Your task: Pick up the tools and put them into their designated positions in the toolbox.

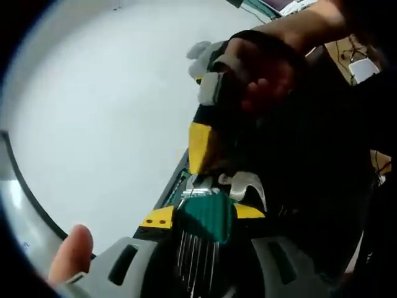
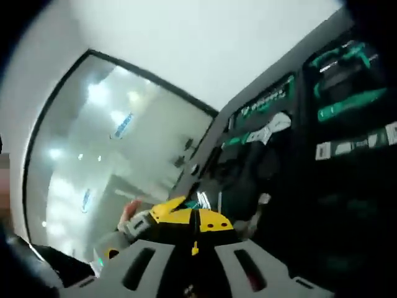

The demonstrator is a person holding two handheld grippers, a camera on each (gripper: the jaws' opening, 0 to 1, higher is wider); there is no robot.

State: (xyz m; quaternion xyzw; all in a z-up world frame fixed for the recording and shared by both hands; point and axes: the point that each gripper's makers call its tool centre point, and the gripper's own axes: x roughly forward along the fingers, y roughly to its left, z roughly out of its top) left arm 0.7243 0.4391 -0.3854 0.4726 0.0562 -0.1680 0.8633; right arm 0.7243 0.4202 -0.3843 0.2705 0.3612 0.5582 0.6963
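Note:
My left gripper (image 1: 203,215) is shut on a green-handled tool (image 1: 208,214); its bundle of thin steel rods (image 1: 193,259) runs back toward the camera between the yellow-tipped jaws. A chrome curved tool end (image 1: 248,184) lies just beyond it. My right gripper (image 1: 200,146), held by a gloved hand (image 1: 263,68), comes in from above with a yellow tip close over the green tool. In the right gripper view, my right gripper (image 2: 193,222) has its yellow tips together, shut, in front of the open black toolbox (image 2: 347,205). A silver wrench (image 2: 268,133) and green-handled tools (image 2: 350,104) sit in its slots.
A white table top (image 1: 105,118) spreads to the left of the toolbox. A fingertip (image 1: 71,253) shows beside my left jaw. A glass panel with bright reflections (image 2: 105,143) stands behind the toolbox, and the left gripper's grey body (image 2: 135,225) sits low left.

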